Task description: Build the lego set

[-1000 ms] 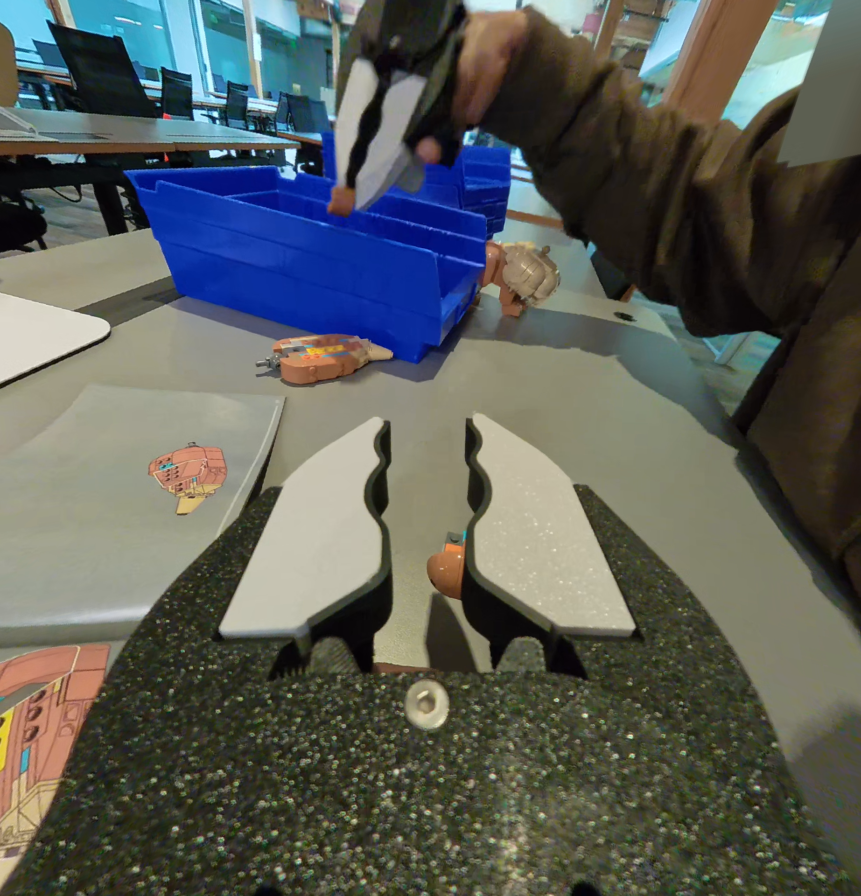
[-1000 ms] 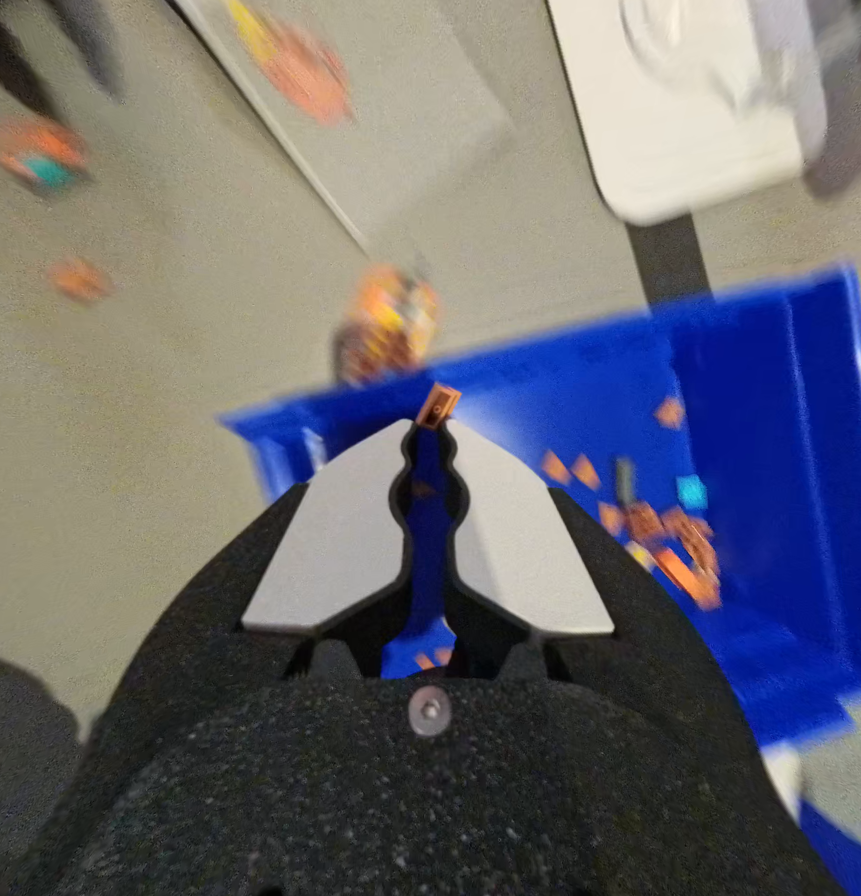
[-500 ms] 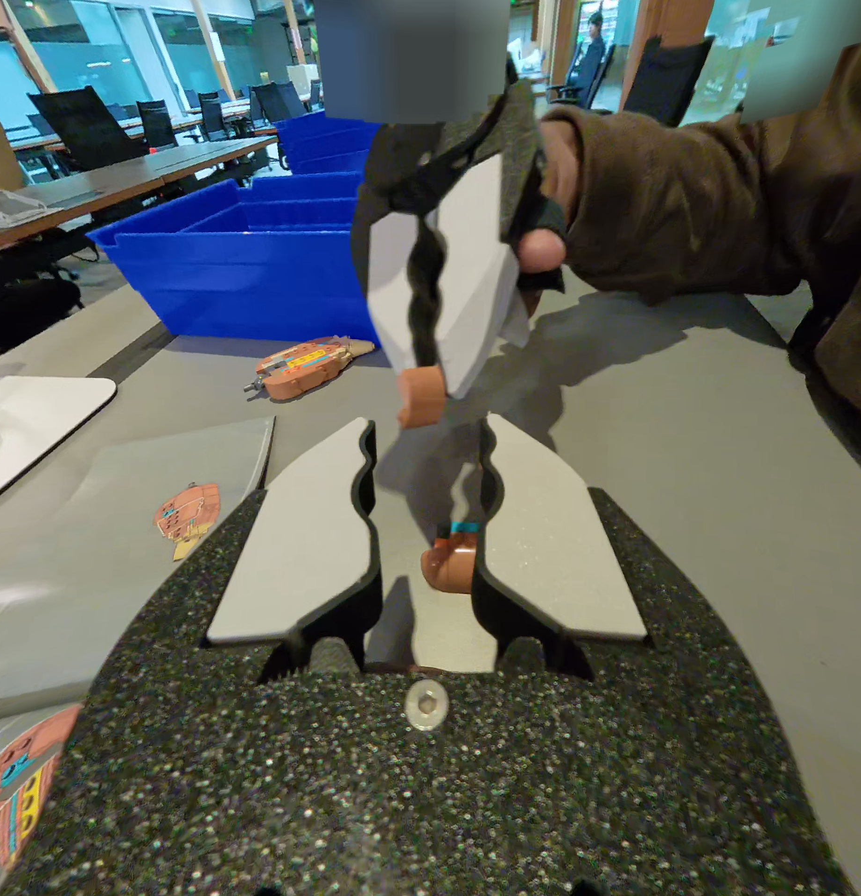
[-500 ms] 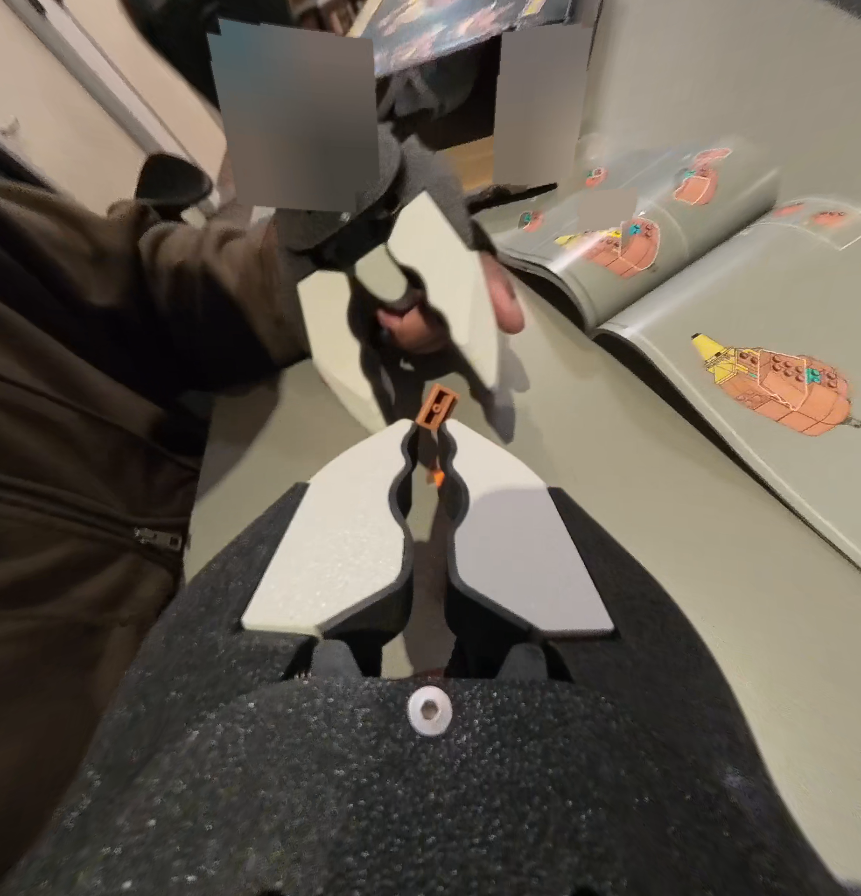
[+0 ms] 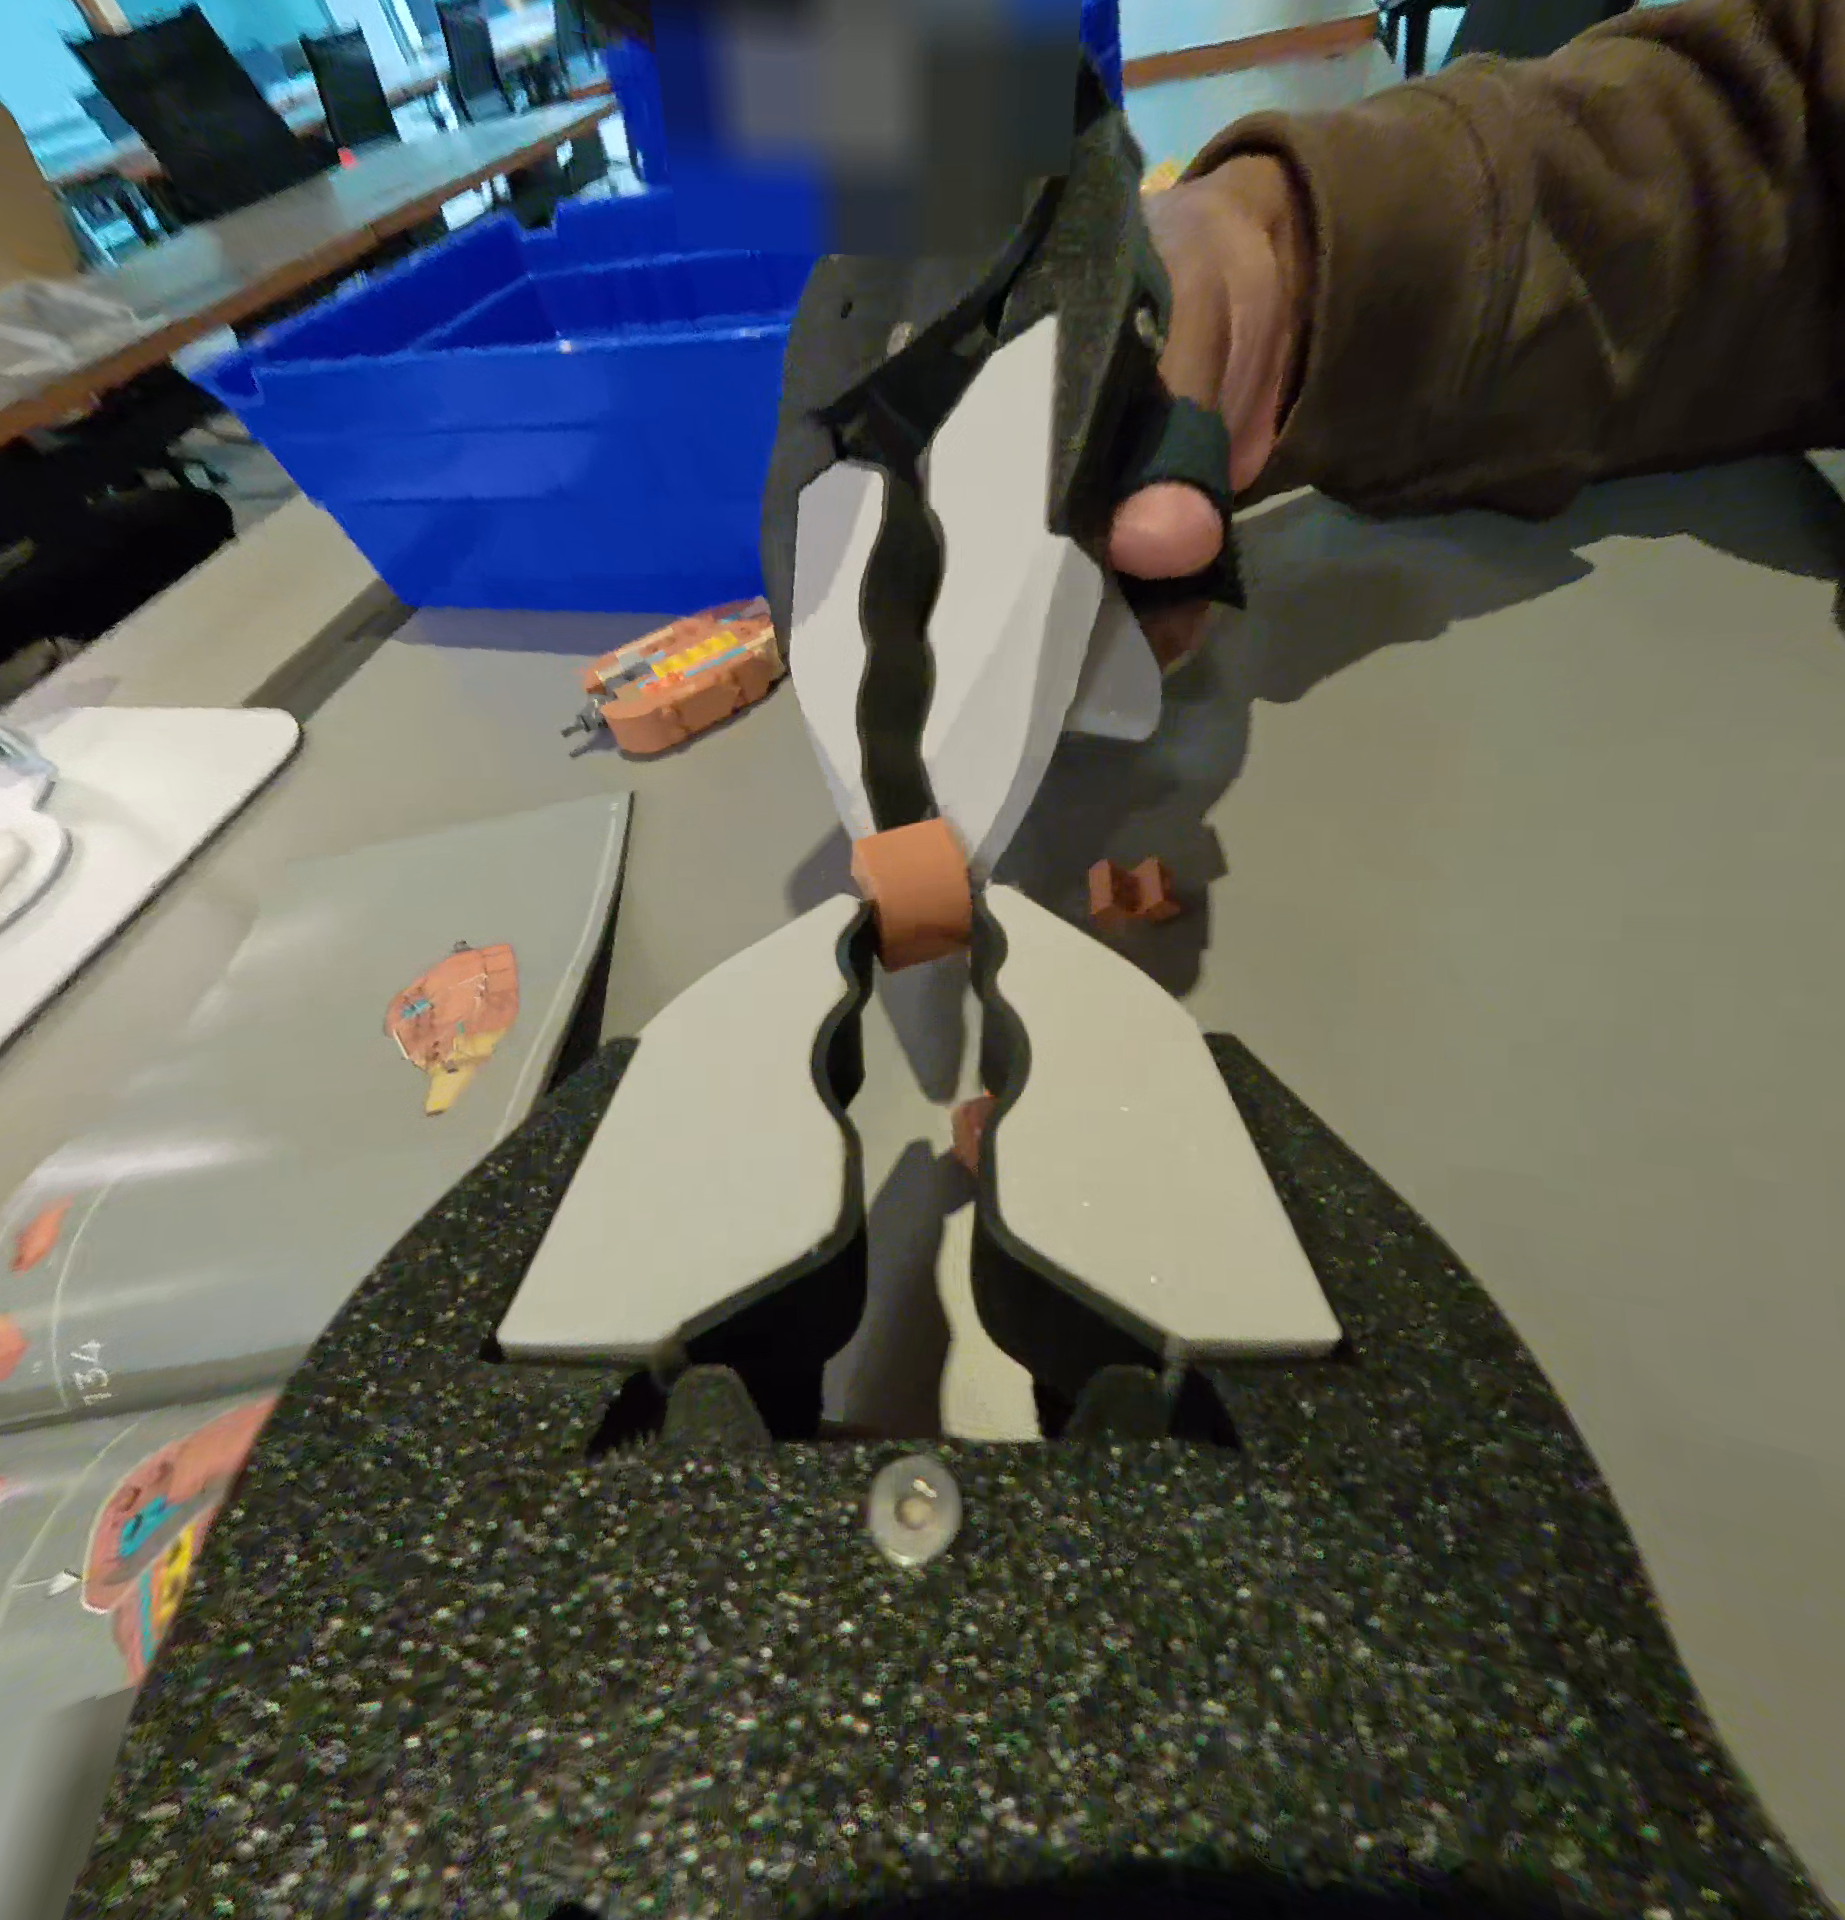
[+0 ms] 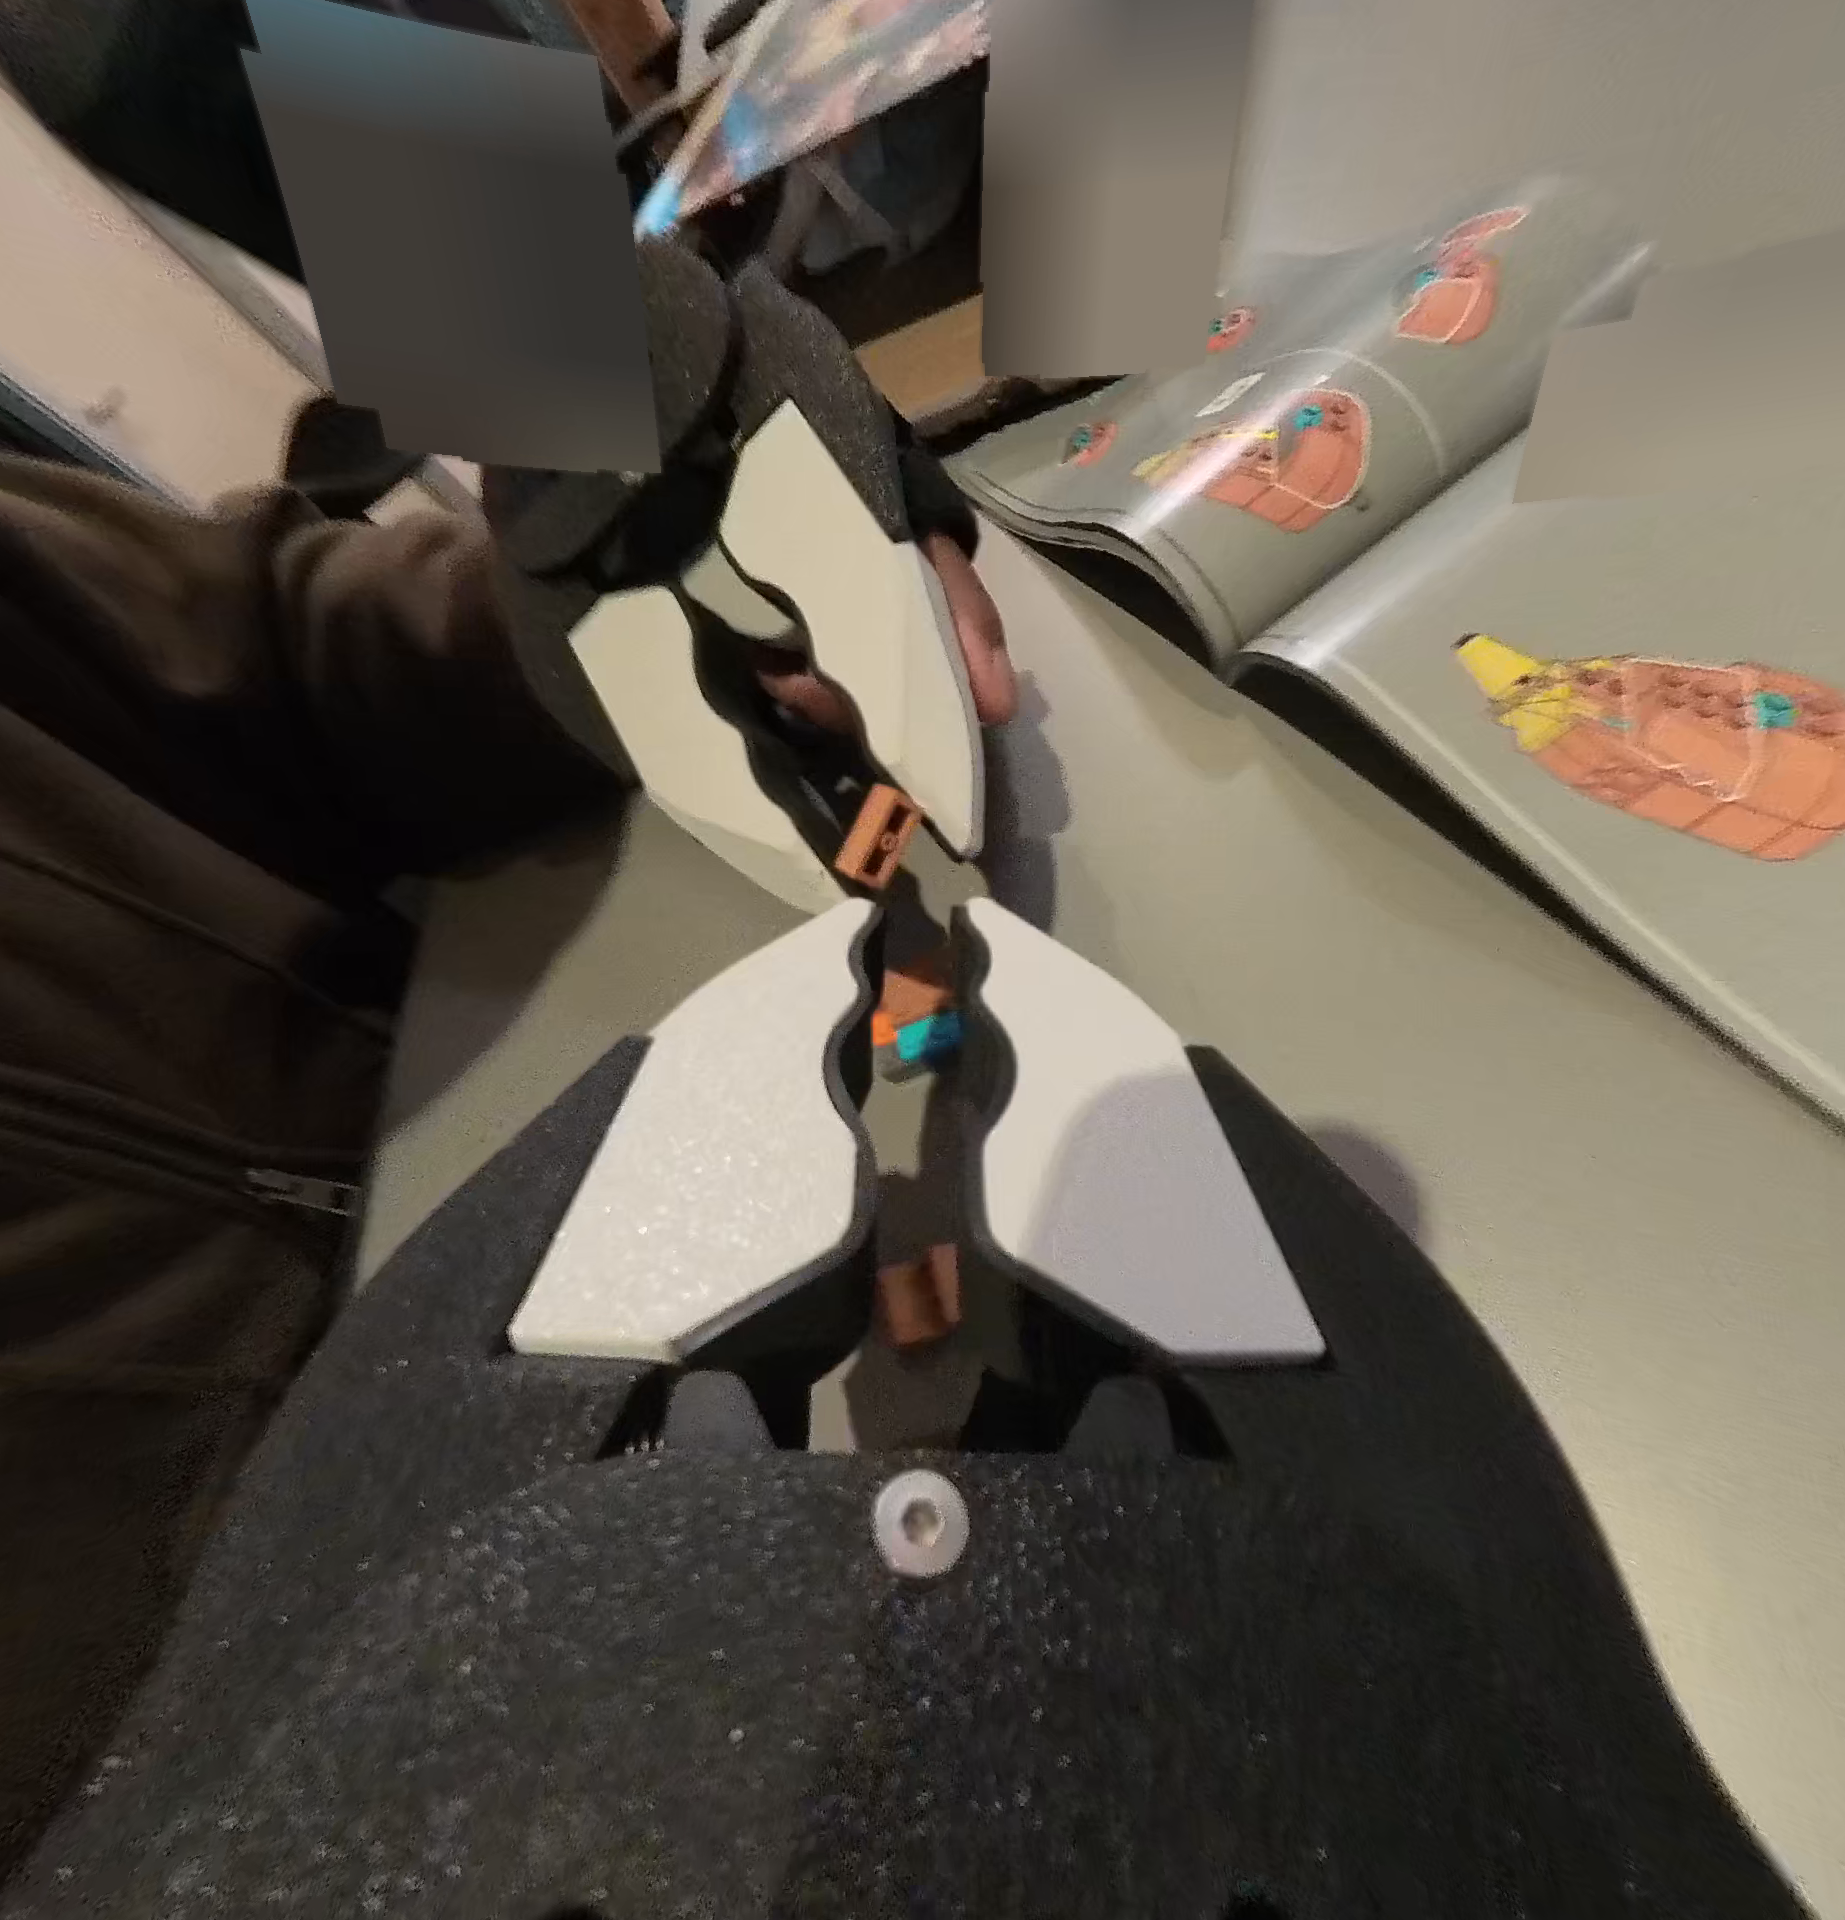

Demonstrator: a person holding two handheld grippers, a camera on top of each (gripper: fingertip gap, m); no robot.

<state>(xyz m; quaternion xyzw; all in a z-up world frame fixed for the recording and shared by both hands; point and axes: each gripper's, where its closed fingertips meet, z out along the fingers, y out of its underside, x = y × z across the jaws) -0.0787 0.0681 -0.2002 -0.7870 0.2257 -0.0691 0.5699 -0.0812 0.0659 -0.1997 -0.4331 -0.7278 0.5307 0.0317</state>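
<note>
A small orange brick [image 5: 913, 899] sits between the fingertips of both grippers above the grey table [image 5: 1469, 1039]. My left gripper [image 5: 923, 923] has closed on its lower part. My right gripper [image 5: 923, 836] comes down from above; its tips touch only the brick's top edge. In the right wrist view the brick [image 6: 876, 836] lies just past my right gripper [image 6: 916, 904], whose jaws stand slightly apart, and between the left gripper's fingers [image 6: 845, 623]. An orange and teal piece [image 6: 918, 1029] lies on the table below; the left finger half hides it [image 5: 968, 1132].
A loose brown brick [image 5: 1131, 894] lies on the table, also in the right wrist view [image 6: 913, 1299]. A part-built orange model [image 5: 689, 675] lies before a blue bin [image 5: 502, 447]. An open instruction booklet [image 5: 326, 1039] lies left, and a white board [image 5: 118, 769] beyond it. Both grippers' tips are close together, under 4 cm apart.
The right gripper brought the orange brick from over the bin down to the left gripper. The left gripper's jaws closed in on it. The brick now sits farther out past the right tips.
</note>
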